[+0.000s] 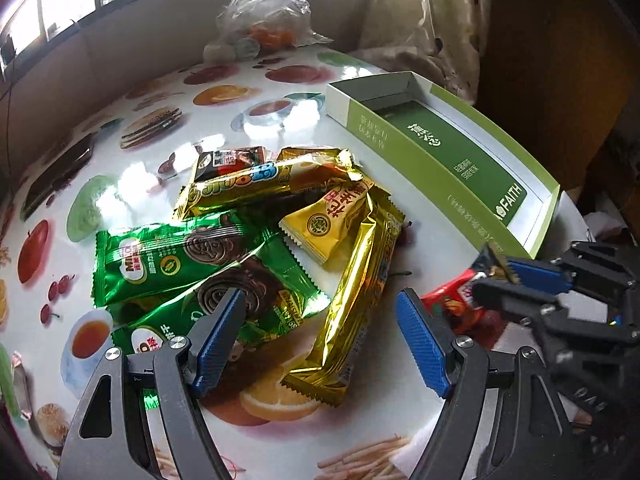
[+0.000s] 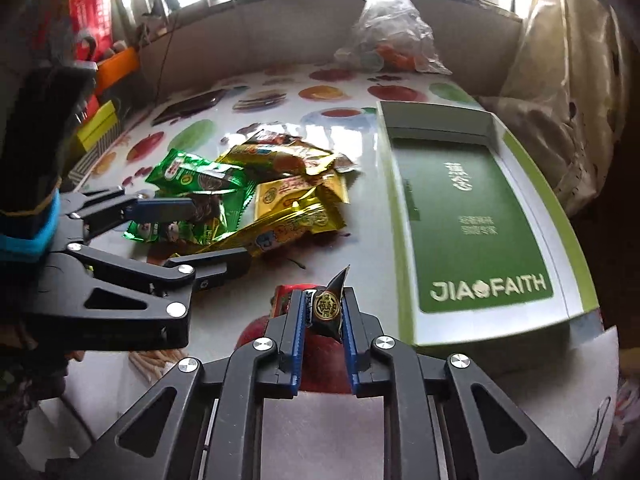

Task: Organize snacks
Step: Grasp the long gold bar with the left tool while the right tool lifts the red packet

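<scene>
Left wrist view: mounted behind the left claw [image 1: 320, 322], it looks steeply down and forward along the blue fingers, close over the snack pile [image 1: 256, 236] on the tabletop [image 1: 360, 420]. The right claw [image 1: 496, 276] enters at its right edge.

Right wrist view: mounted behind the right claw [image 2: 322, 312], it looks down at a similar tilt, facing the window wall. The left claw [image 2: 216, 232] enters from its left.

Both views share the snack pile [image 2: 256, 196], the green box [image 1: 460, 160] [image 2: 472, 216] and the plastic bag [image 1: 264, 12] [image 2: 392, 28].
</scene>
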Tool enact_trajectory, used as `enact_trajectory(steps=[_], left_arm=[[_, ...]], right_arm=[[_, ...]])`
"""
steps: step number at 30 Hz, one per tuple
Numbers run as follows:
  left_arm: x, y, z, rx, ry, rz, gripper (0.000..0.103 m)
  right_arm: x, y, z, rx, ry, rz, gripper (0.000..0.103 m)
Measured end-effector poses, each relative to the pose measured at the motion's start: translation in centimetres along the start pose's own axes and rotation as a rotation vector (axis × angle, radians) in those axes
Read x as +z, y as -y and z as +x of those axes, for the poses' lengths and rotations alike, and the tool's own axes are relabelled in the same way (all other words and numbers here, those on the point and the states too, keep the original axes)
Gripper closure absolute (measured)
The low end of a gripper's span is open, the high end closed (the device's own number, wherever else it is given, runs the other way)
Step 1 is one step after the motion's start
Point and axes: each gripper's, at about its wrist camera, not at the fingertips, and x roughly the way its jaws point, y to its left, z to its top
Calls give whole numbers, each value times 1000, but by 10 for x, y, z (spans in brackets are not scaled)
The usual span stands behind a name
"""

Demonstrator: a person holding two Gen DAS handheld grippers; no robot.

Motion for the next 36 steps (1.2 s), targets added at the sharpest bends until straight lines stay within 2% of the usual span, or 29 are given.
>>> enact_trajectory(steps=[3, 5, 8, 17, 19, 20, 25, 36], left_arm=[[3, 3, 1, -18, 3, 5, 26], [4, 7, 4, -5, -6, 18, 31], [6, 13, 6, 2, -12, 46, 47], [7, 32, 23, 27, -50, 121, 49], [8, 32, 22, 31, -43, 120, 68], [10, 31, 22, 31, -44, 109, 72], [10, 31, 17, 34, -26, 104, 78], [20, 34, -22, 18, 69, 52, 79]], right_arm=[[0, 4, -7, 3, 11, 11, 89], [-1, 3, -11, 10, 16, 12, 89], [-3, 3, -15, 8, 24, 9, 90], [-4, 10, -31, 11, 59, 35, 90], [-4, 12, -33, 12, 63, 39, 90], [-5, 13, -34, 12, 66, 42, 90], [-2, 15, -39, 19, 80, 53, 90], [5, 23, -50, 25, 119, 69, 90]])
